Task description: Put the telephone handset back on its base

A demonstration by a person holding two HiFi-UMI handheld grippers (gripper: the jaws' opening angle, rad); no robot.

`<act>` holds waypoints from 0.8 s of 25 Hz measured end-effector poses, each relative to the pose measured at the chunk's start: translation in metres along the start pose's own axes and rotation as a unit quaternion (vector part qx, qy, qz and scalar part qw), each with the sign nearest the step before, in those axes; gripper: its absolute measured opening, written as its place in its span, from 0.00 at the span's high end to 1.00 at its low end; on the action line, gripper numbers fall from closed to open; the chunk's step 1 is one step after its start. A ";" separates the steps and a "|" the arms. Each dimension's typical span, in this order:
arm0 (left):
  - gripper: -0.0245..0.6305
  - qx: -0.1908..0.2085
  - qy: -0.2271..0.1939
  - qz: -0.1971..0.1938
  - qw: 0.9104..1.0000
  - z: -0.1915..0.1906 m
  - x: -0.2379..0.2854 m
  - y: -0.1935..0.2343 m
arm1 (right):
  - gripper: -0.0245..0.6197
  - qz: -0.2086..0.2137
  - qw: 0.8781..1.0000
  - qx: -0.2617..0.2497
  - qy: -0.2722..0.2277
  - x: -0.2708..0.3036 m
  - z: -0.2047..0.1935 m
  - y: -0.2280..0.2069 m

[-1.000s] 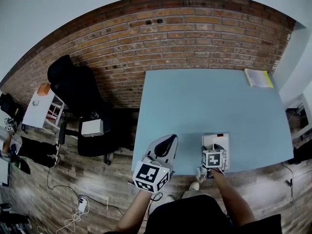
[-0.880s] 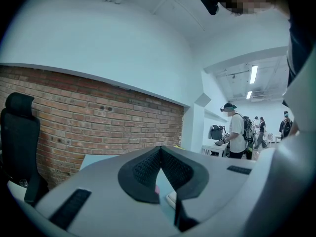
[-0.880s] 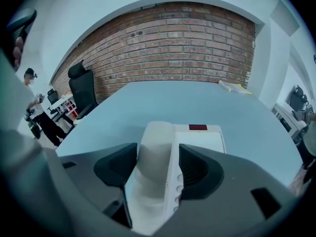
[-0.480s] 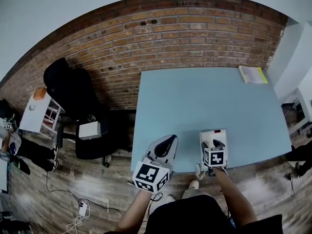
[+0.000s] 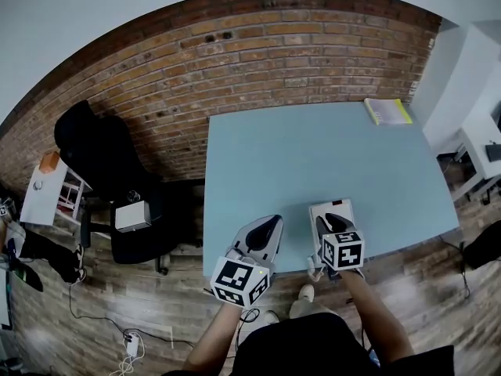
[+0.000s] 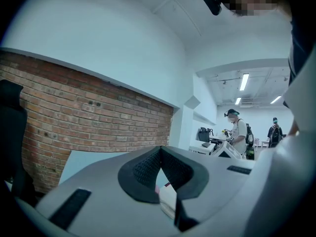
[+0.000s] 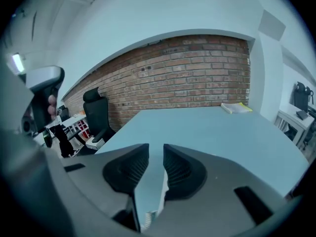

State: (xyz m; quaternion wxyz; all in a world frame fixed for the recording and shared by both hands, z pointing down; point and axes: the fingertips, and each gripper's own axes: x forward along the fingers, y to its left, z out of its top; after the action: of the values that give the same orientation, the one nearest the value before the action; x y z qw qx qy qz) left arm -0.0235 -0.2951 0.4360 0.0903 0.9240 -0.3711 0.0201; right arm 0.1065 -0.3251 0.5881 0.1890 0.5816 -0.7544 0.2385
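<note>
A white telephone (image 5: 329, 211) lies at the near edge of the light blue table (image 5: 313, 155). My right gripper (image 5: 329, 225) hovers over it and hides most of it, so I cannot tell handset from base. Its jaws have just been closing and now stand a narrow gap apart with nothing between them; bare table shows through the gap of my right gripper (image 7: 155, 154). A coiled white cord (image 7: 144, 220) shows below the jaws. My left gripper (image 5: 272, 224) hangs left of the phone at the table edge. In its own view my left gripper (image 6: 160, 154) is shut and empty.
A yellow and white book (image 5: 385, 110) lies at the table's far right corner. A black office chair (image 5: 94, 143) and a white box (image 5: 131, 215) stand left of the table by the brick wall (image 5: 235, 61). People (image 6: 239, 132) stand in the room behind.
My right gripper has risen off the telephone toward the camera and looks larger. The left gripper has stayed put. The view has swung a little, shifting the table leftward.
</note>
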 end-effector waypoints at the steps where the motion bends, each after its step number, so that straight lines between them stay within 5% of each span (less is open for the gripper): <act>1: 0.95 0.000 0.000 -0.003 1.000 0.000 0.000 -0.002 | 0.82 -0.002 1.000 -0.006 -0.011 -0.005 0.006 0.003; 6: 0.95 0.000 0.000 -0.015 1.000 -0.005 -0.006 -0.011 | 0.91 0.000 0.998 -0.018 -0.060 -0.032 0.029 0.020; 20: 0.95 0.008 -0.007 -0.023 1.000 -0.005 -0.040 -0.023 | 0.94 0.062 0.982 -0.038 -0.177 -0.107 0.079 0.081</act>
State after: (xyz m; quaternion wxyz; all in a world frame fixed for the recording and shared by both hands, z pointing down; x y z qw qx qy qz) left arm -0.0365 -0.2509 0.4338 0.0809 0.9331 -0.3500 0.0141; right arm 0.0542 -0.2692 0.4520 0.0594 0.5593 -0.8189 0.1140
